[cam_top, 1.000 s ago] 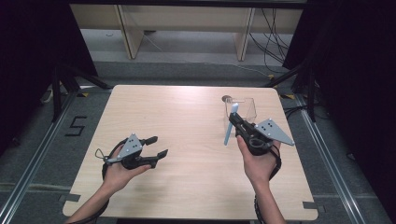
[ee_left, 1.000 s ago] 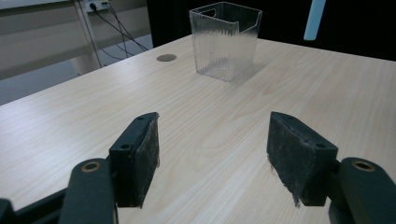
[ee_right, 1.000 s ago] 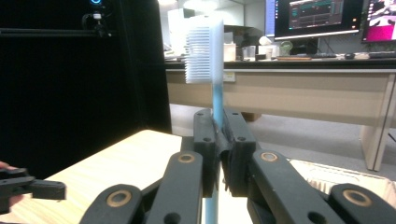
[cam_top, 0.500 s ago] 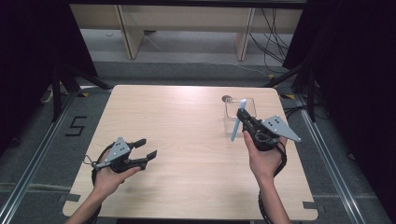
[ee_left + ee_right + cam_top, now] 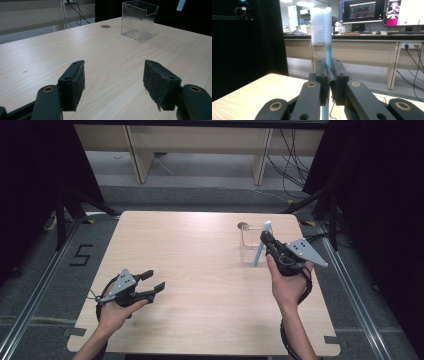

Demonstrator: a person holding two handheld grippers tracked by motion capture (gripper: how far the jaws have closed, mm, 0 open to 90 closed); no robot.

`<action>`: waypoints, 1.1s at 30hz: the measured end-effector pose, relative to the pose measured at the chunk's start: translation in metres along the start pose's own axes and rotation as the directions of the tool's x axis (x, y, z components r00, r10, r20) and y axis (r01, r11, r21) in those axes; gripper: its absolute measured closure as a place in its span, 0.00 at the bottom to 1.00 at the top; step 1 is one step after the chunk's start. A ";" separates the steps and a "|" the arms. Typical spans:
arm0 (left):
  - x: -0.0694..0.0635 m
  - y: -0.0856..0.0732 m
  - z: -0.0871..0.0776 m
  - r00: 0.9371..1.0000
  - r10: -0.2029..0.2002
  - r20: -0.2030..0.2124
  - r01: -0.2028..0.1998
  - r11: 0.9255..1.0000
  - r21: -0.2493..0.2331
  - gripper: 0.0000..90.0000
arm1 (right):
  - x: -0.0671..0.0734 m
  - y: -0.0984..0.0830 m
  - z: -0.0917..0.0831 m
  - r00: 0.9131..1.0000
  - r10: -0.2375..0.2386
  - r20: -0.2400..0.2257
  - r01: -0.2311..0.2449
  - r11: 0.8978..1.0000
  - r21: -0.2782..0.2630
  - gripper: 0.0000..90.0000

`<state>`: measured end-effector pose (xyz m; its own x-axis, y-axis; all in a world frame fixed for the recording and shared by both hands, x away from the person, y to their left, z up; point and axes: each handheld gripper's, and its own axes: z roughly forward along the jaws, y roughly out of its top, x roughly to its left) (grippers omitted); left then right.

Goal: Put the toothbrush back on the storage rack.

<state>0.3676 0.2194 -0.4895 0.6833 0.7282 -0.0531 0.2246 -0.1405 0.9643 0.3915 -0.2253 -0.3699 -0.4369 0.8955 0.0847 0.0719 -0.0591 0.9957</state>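
Observation:
My right gripper [image 5: 265, 238] is shut on a toothbrush [image 5: 260, 251] with a light blue handle. It holds the brush upright over the table's far right, beside the right wall of a clear ribbed plastic container [image 5: 248, 245]. In the right gripper view the jaws [image 5: 329, 67] clamp the handle and the white bristle head of the toothbrush [image 5: 322, 25] stands above them. My left gripper [image 5: 154, 280] rests low near the table's front left, open, with nothing between its pads [image 5: 113, 80]. Far ahead of it I see the container [image 5: 138, 20] and one end of the toothbrush [image 5: 180, 4].
A small dark round disc [image 5: 243, 225] sits in the light wooden tabletop [image 5: 200, 250] just behind the container. Desks, cables and a dark frame stand beyond the far edge. Bare wood lies between the two hands.
My right hand has carried the toothbrush to the right and slightly farther away, up beside the container. My left hand has drawn back to the left, nearer the front edge.

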 end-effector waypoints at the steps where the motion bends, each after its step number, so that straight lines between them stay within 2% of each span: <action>1: 0.000 -0.001 0.000 1.000 -0.002 0.000 0.002 1.000 -0.001 0.37 | -0.001 0.000 0.001 1.000 -0.005 0.002 0.005 1.000 -0.003 0.95; 4: 0.001 -0.002 0.000 1.000 -0.007 -0.003 0.007 1.000 -0.003 0.37 | -0.004 0.001 0.002 1.000 0.000 0.009 0.000 1.000 -0.006 0.95; 5: 0.001 -0.002 -0.001 1.000 -0.009 -0.004 0.009 1.000 -0.003 0.37 | -0.006 0.001 0.002 1.000 -0.019 0.023 0.020 1.000 -0.011 0.95; 7: 0.001 -0.003 -0.001 1.000 -0.012 -0.007 0.012 1.000 -0.002 0.37 | -0.006 0.002 0.002 1.000 -0.001 0.016 0.001 1.000 0.001 0.95; 11: 0.002 -0.004 -0.001 1.000 -0.013 -0.011 0.013 1.000 -0.001 0.37 | -0.011 0.004 0.004 0.999 -0.015 0.037 0.016 1.000 -0.014 0.95; 13: 0.002 -0.006 0.000 1.000 -0.018 -0.008 0.018 1.000 -0.010 0.37 | -0.012 0.005 0.005 0.999 -0.015 0.044 0.015 1.000 -0.002 0.95; 14: 0.002 -0.006 0.000 1.000 -0.019 -0.005 0.019 1.000 -0.015 0.37 | -0.014 0.006 0.006 0.999 -0.021 0.043 0.021 1.000 -0.012 0.95; 15: 0.002 -0.006 0.000 1.000 -0.021 -0.007 0.021 1.000 -0.012 0.37 | -0.013 0.006 0.006 0.999 -0.003 0.039 0.003 1.000 -0.006 0.95; 17: 0.002 -0.007 -0.001 1.000 -0.019 -0.014 0.019 1.000 0.000 0.37 | -0.016 0.008 0.006 0.999 -0.020 0.051 0.021 1.000 -0.002 0.95; 18: 0.002 -0.007 -0.001 1.000 -0.018 -0.014 0.018 1.000 0.002 0.37 | -0.016 0.008 0.008 0.999 -0.009 0.045 0.010 1.000 -0.020 0.95; 19: 0.002 -0.007 0.000 1.000 -0.019 -0.013 0.019 1.000 0.001 0.37 | -0.017 0.009 0.007 0.998 -0.020 0.051 0.020 1.000 -0.012 0.95; 21: 0.002 -0.008 0.000 1.000 -0.021 -0.013 0.021 1.000 0.002 0.37 | -0.017 0.010 0.008 0.999 -0.009 0.051 0.009 1.000 -0.005 0.95; 22: 0.002 -0.008 0.000 1.000 -0.024 -0.013 0.024 1.000 0.002 0.37 | -0.019 0.010 0.008 0.998 -0.023 0.059 0.024 1.000 -0.013 0.95; 28: 0.003 -0.008 -0.001 1.000 -0.027 -0.016 0.027 1.000 0.002 0.37 | -0.022 0.014 0.010 0.998 -0.017 0.061 0.018 1.000 -0.017 0.95; 29: 0.002 -0.008 -0.001 1.000 -0.027 -0.015 0.027 1.000 0.002 0.37 | -0.022 0.014 0.010 0.997 -0.020 0.068 0.020 1.000 -0.004 0.95; 30: 0.002 -0.008 -0.001 1.000 -0.026 -0.016 0.026 1.000 0.002 0.37 | -0.023 0.015 0.011 0.998 -0.020 0.066 0.021 1.000 -0.020 0.95; 32: 0.003 -0.008 0.000 1.000 -0.026 -0.016 0.026 1.000 0.001 0.37 | -0.024 0.017 0.011 0.997 -0.026 0.070 0.026 1.000 -0.009 0.95; 33: 0.003 -0.008 -0.001 1.000 -0.026 -0.016 0.026 1.000 0.002 0.37 | -0.024 0.017 0.013 0.997 -0.026 0.070 0.028 0.999 -0.024 0.95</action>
<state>0.3673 0.2228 -0.4972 0.6659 0.7424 -0.0738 0.2436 -0.1228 0.9621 0.4146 -0.2425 -0.3554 -0.3750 0.9253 0.0558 0.0381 -0.0447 0.9983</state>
